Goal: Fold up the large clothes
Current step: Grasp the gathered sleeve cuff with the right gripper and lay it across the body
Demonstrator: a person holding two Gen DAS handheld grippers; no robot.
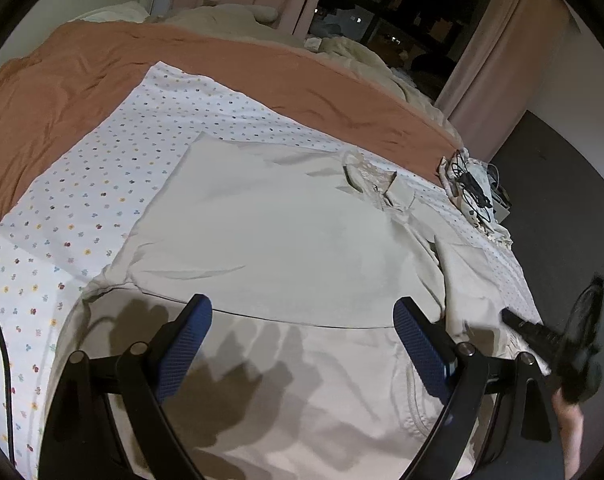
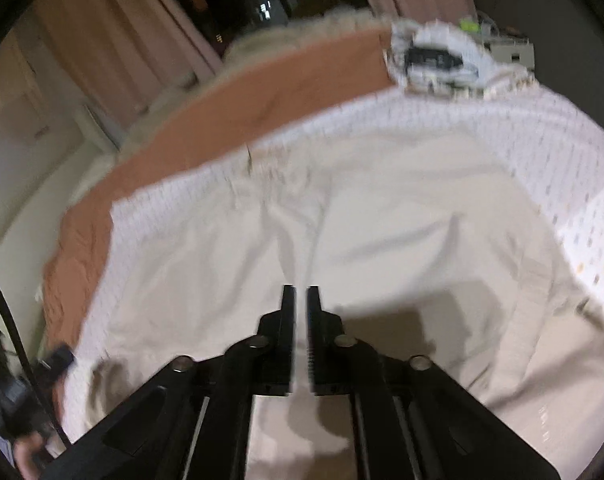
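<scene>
Left gripper point(image 1: 302, 344): jaws wide, empty, over the cream shirt point(image 1: 278, 232).
Right gripper point(image 2: 300, 320): nearly closed, empty — blurred.
Advice: pinch one layer at bed-edge hem — lift evenly.

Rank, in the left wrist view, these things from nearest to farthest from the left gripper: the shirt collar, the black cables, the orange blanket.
From the left gripper:
1. Shirt collar, ahead, slightly right.
2. Black cables, far right bed edge.
3. Orange blanket, across the back.
</scene>
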